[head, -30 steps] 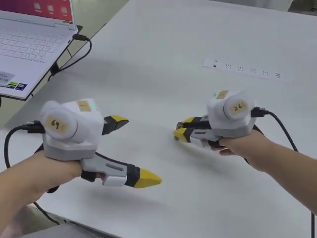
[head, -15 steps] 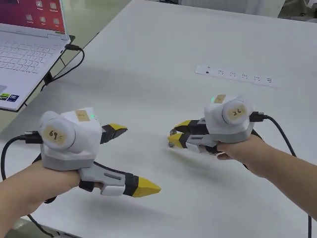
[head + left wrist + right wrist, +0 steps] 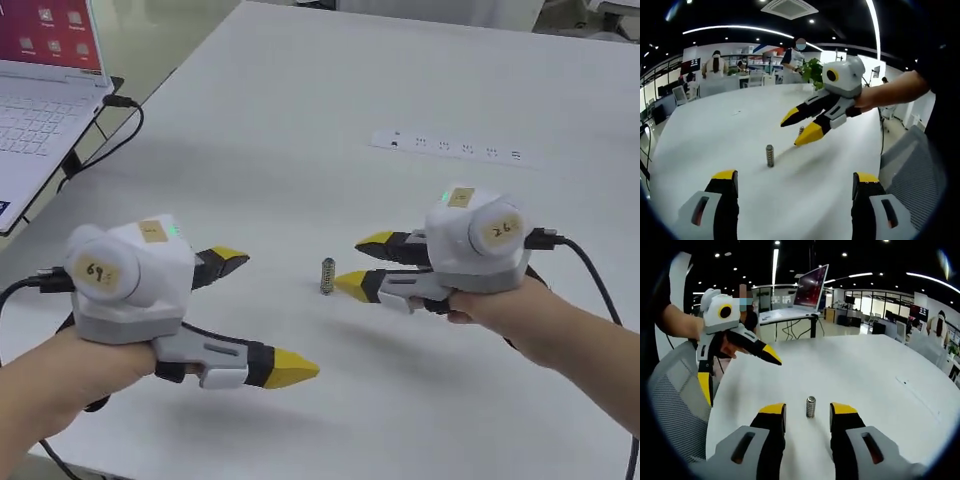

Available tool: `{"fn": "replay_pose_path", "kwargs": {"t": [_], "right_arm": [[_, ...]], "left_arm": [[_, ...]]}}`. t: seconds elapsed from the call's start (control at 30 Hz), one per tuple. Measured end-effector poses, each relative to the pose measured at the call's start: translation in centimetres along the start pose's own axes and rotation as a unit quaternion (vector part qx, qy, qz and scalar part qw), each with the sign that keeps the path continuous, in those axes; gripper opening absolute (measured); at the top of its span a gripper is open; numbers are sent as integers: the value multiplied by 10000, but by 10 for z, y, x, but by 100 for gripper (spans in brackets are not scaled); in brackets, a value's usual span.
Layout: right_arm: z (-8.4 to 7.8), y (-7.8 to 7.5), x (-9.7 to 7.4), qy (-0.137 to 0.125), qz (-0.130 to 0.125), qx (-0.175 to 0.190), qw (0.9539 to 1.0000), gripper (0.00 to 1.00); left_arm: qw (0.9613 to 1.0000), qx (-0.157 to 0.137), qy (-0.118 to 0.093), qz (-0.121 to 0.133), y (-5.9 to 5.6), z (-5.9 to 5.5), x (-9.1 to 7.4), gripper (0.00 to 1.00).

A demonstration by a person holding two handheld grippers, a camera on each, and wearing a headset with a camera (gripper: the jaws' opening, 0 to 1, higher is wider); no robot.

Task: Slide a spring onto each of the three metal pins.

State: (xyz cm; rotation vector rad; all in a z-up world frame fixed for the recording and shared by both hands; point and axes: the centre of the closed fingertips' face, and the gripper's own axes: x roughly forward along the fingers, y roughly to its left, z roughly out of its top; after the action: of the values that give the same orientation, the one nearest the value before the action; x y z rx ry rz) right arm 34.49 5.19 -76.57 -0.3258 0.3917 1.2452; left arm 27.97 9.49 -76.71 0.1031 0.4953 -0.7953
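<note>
In the head view, the spring (image 3: pixel 327 276) was seen standing upright on the white table (image 3: pixel 300 120), just ahead of the nearer jaw tip of the right gripper (image 3: pixel 362 262). Whether the tip touched it could not be told. The right gripper's jaws were held apart, with nothing between them. The left gripper (image 3: pixel 268 314) was held well to the left of the spring, its jaws spread wide and empty. A power strip (image 3: pixel 455 148) was seen further back on the table, and a laptop (image 3: pixel 40 100) at the left edge.

In the left gripper view, the left gripper (image 3: pixel 796 176) was shown with its jaws wide apart. The spring (image 3: pixel 770 155) was seen beyond them, nearer the left jaw and clear of both. The right gripper (image 3: pixel 799 127) was seen past the spring, pointing down towards the table.

In the right gripper view, the spring (image 3: pixel 811 407) was framed in the gap of the right gripper (image 3: pixel 807 410), level with the yellow tips and touched by neither. The left gripper (image 3: pixel 738 370) was seen at the left, its jaws parted.
</note>
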Motion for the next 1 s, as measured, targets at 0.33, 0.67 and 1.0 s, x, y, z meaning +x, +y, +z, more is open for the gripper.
{"fn": "replay_pose_path", "kwargs": {"t": [0.33, 0.67, 1.0], "right_arm": [[-8, 3, -42, -223, -263, 65, 9994, 43], [-15, 10, -69, -318, -415, -126, 9986, 52], [-30, 9, -94, -510, -587, 252, 9967, 64]], "left_arm": [[9999, -48, -80, -68, -7, 7, 9, 92], [9999, -59, -72, -75, -11, 8, 11, 91], [9997, -11, -212, -94, -15, 15, 9, 93]]}}
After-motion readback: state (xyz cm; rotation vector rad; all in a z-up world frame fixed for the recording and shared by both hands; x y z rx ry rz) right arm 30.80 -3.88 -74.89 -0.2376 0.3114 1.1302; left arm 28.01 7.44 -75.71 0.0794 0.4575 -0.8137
